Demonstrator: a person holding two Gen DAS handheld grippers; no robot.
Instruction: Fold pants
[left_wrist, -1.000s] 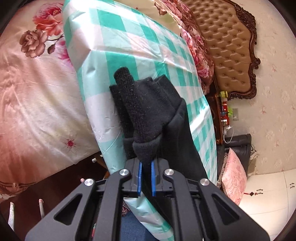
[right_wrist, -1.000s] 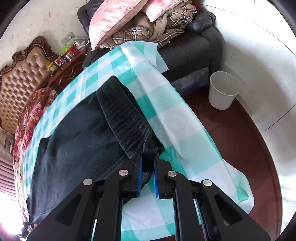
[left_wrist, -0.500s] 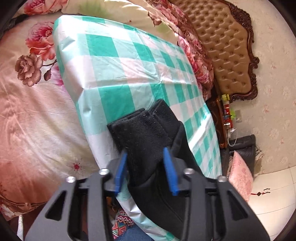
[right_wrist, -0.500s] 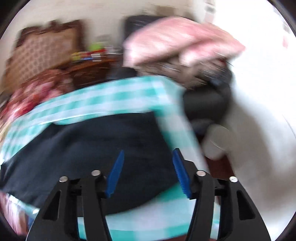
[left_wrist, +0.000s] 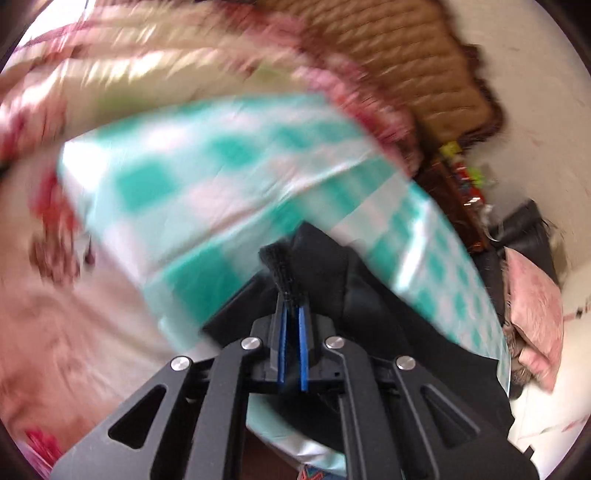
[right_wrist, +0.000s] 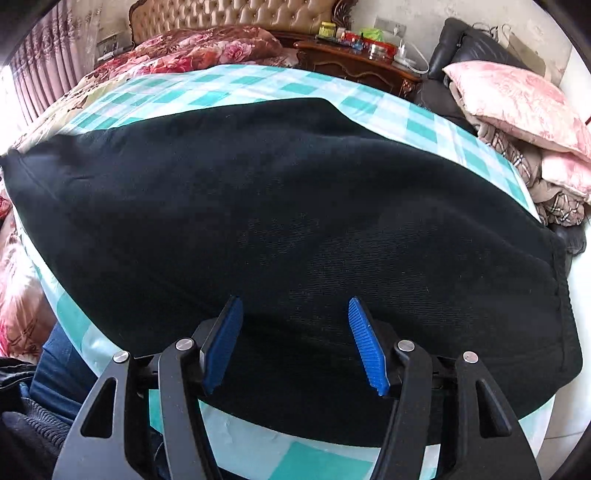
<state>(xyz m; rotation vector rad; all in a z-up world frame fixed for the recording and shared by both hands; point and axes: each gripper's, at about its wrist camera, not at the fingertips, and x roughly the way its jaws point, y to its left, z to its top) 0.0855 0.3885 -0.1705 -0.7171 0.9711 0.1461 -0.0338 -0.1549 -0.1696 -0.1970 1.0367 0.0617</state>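
The black pants (right_wrist: 295, 221) lie spread across a green-and-white checked cloth (right_wrist: 240, 81) on the bed. In the right wrist view my right gripper (right_wrist: 295, 343) is open and empty, its blue pads just above the near edge of the pants. In the blurred left wrist view my left gripper (left_wrist: 292, 325) is shut on a ribbed black cuff of the pants (left_wrist: 284, 273), at the cloth's (left_wrist: 184, 177) near left end.
A tufted headboard (right_wrist: 236, 14) and floral bedding (right_wrist: 192, 48) lie beyond. A wooden nightstand (right_wrist: 354, 62) with bottles stands at the back right. A dark sofa with pink pillows (right_wrist: 517, 99) and plaid clothes is at the right.
My left gripper opened half a second ago and has shut again on the cuff. My right gripper let go of the waistband, opened, and swung to face the flat pants.
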